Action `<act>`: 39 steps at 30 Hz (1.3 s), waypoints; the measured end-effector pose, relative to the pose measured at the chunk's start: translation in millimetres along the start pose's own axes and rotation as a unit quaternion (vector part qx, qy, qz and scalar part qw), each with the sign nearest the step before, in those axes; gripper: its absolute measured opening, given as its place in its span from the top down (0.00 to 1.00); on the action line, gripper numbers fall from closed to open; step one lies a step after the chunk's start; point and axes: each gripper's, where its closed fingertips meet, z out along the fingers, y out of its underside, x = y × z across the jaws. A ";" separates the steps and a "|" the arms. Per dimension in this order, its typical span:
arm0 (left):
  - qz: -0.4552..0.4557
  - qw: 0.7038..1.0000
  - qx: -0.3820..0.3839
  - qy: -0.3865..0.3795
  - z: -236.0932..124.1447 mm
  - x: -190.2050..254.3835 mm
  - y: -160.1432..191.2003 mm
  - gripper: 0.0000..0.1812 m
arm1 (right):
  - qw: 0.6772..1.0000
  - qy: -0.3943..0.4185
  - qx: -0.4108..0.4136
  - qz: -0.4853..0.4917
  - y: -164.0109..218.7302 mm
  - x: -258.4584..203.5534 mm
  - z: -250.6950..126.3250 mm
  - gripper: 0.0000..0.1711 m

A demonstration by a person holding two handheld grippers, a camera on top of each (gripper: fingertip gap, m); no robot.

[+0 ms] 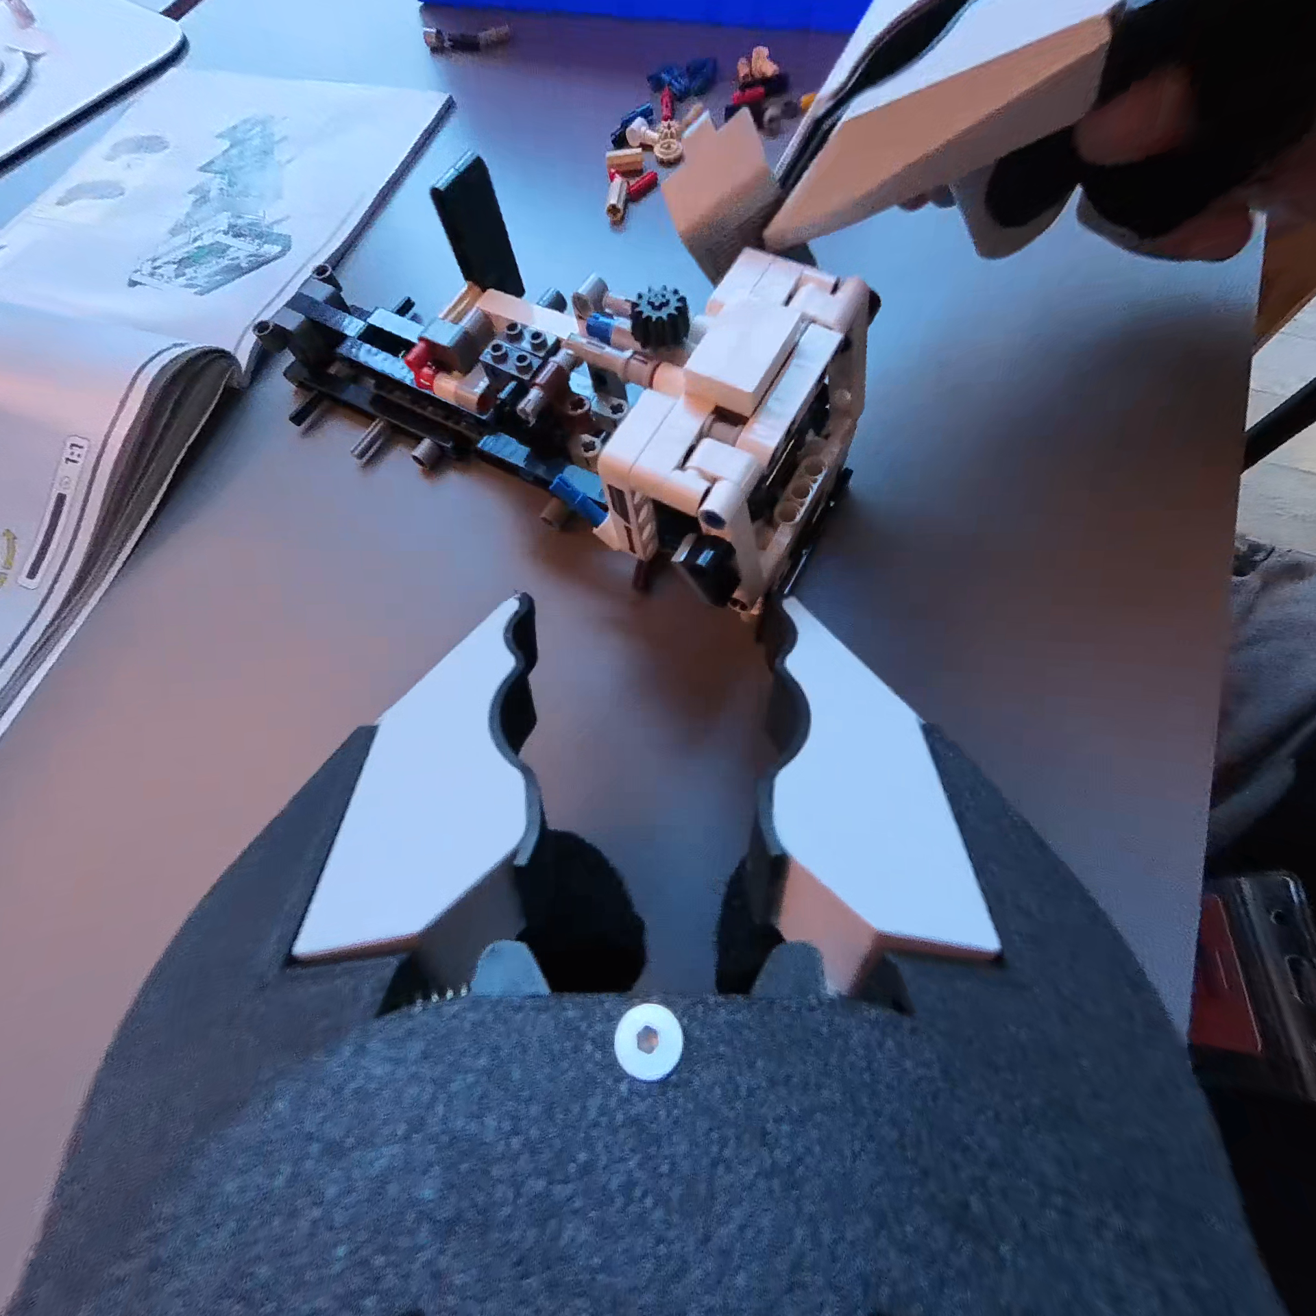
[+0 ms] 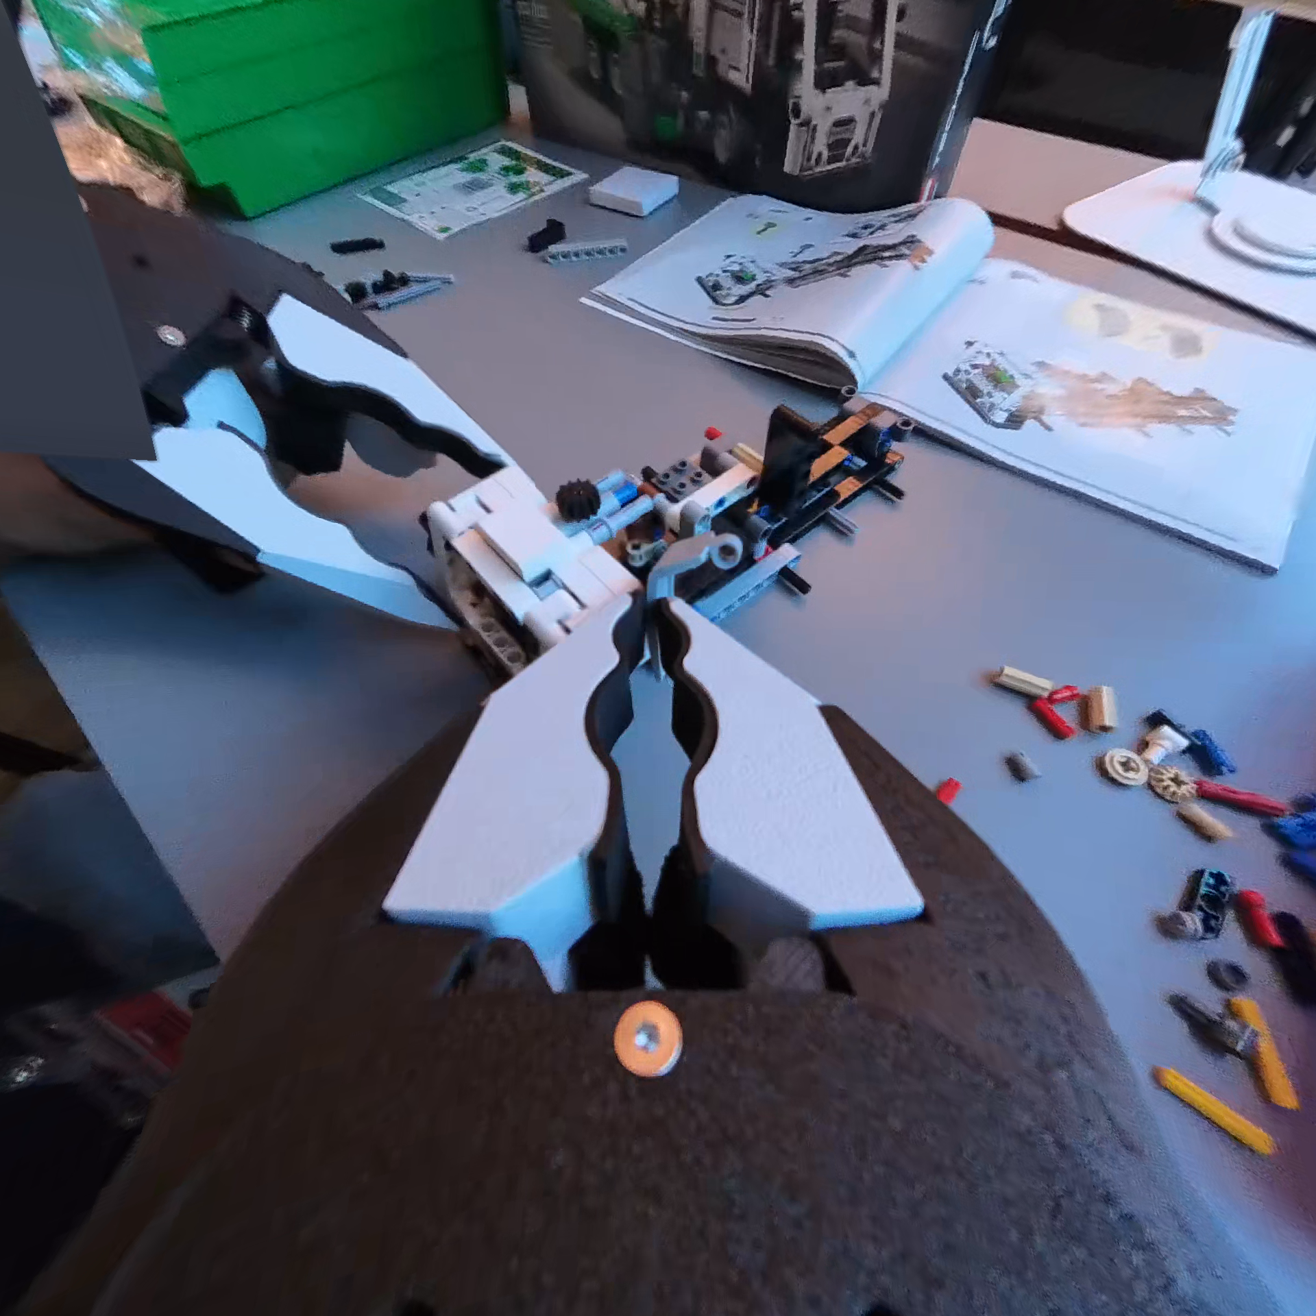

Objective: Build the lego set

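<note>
In the left wrist view, the left hand-held gripper [image 1: 651, 619] stood with its fingers wide apart and nothing between them, low over the bench [image 1: 249, 605]. Just ahead of its tips lay the half-built lego model [image 1: 570, 399], the white cab end nearest, almost touching the right-side fingertip, and the black chassis running away toward the open instruction book [image 1: 142, 249] at the far left. Beyond the model, up to the right, the other hand-held gripper came down on the cab's far side, with a scatter of loose pieces [image 1: 683, 121] behind it. In the right wrist view, the right hand-held gripper [image 2: 651, 612] was clamped at its tips on a small grey angled piece [image 2: 687, 562], held right beside the joint where the cab met the chassis; the left hand-held gripper [image 2: 456, 534] bracketed the cab from the left, and loose pieces [image 2: 1139, 769] lay well off to the right. The model looked light and rigid, but its pressed joints would likely pop apart under a sideways load, so the blocky cab seemed the safest place to brace it. The grey piece looked small, hard and slippery, best pinched across its flat faces.
</note>
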 end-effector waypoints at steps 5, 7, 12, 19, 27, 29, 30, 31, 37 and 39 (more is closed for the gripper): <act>-0.010 0.998 0.066 0.010 -17.4 -5.7 -15.7 0.66 | 0.999 -0.012 0.041 -0.008 -12.5 6.3 -12.1 0.99; -0.004 0.994 0.105 0.020 -31.1 -9.7 -34.8 0.68 | 0.994 -0.087 0.071 -0.006 -27.5 -11.1 -20.0 1.00; 0.018 0.964 0.112 0.239 -56.9 34.7 -95.1 0.76 | 0.942 -0.332 0.035 -0.028 -38.2 -71.5 -38.5 0.99; 0.054 0.919 -0.004 0.390 -59.6 75.5 -90.4 0.90 | 0.916 -0.382 -0.038 -0.120 -28.2 -88.9 -43.8 0.99; -0.054 0.916 0.021 0.398 -51.2 74.0 -98.9 0.99 | 0.926 -0.365 -0.014 -0.099 -30.5 -67.6 -50.0 0.95; -0.163 0.905 0.046 0.390 -51.1 62.2 -109.0 1.00 | 0.945 -0.304 0.036 -0.117 -44.4 -54.4 -47.2 0.87; -0.215 0.896 0.062 0.384 -52.1 54.0 -112.5 1.00 | 0.952 -0.271 0.048 -0.137 -47.6 -49.7 -46.6 0.82; -0.260 0.885 0.080 0.378 -54.2 45.5 -115.1 1.00 | 0.958 -0.232 0.044 -0.161 -46.9 -45.3 -44.7 0.79; -0.419 0.816 0.114 0.381 -59.8 36.2 -113.2 1.00 | 0.943 -0.069 0.080 -0.315 -50.8 -56.8 -33.7 0.78; -0.428 0.805 0.108 0.397 -61.3 44.9 -113.1 1.00 | 0.936 -0.061 0.082 -0.337 -49.0 -60.2 -32.3 0.81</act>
